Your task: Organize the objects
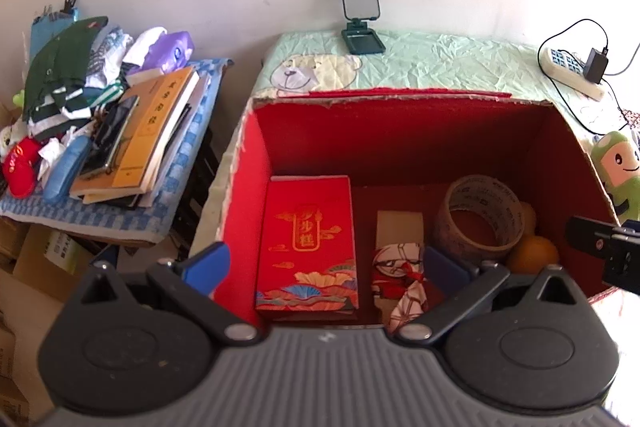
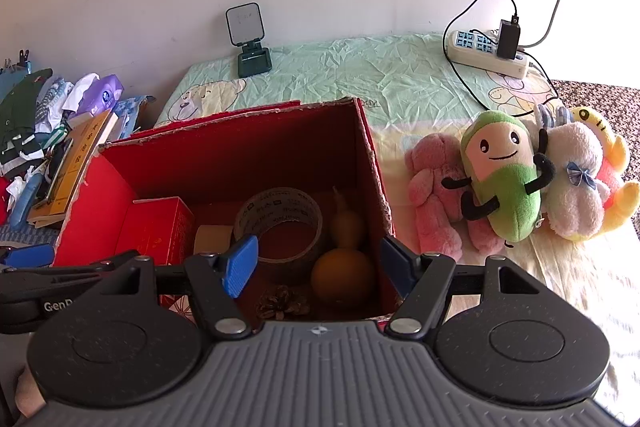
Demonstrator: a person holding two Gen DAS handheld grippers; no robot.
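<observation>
A red open box [image 1: 256,163] [image 2: 368,147] stands on the bed. Inside lie a red packet [image 1: 308,243] [image 2: 160,231], a patterned flat pack [image 1: 398,259], a tape roll [image 1: 480,219] [image 2: 280,223], an orange [image 1: 532,255] [image 2: 342,277], a yellow gourd [image 2: 346,223] and a pine cone [image 2: 280,303]. My left gripper [image 1: 326,267] is open and empty over the box's near edge. My right gripper [image 2: 320,263] is open and empty above the orange. Plush toys lie right of the box: green [image 2: 504,175] [image 1: 618,167], pink [image 2: 436,187], white [image 2: 576,179], yellow [image 2: 612,163].
A side table [image 1: 168,195] at the left holds books [image 1: 148,135], clothes [image 1: 68,75] and a blue case [image 1: 64,167]. A phone stand [image 1: 360,15] [image 2: 250,39] and a power strip [image 1: 572,71] [image 2: 484,53] with cable sit at the bed's back near the wall.
</observation>
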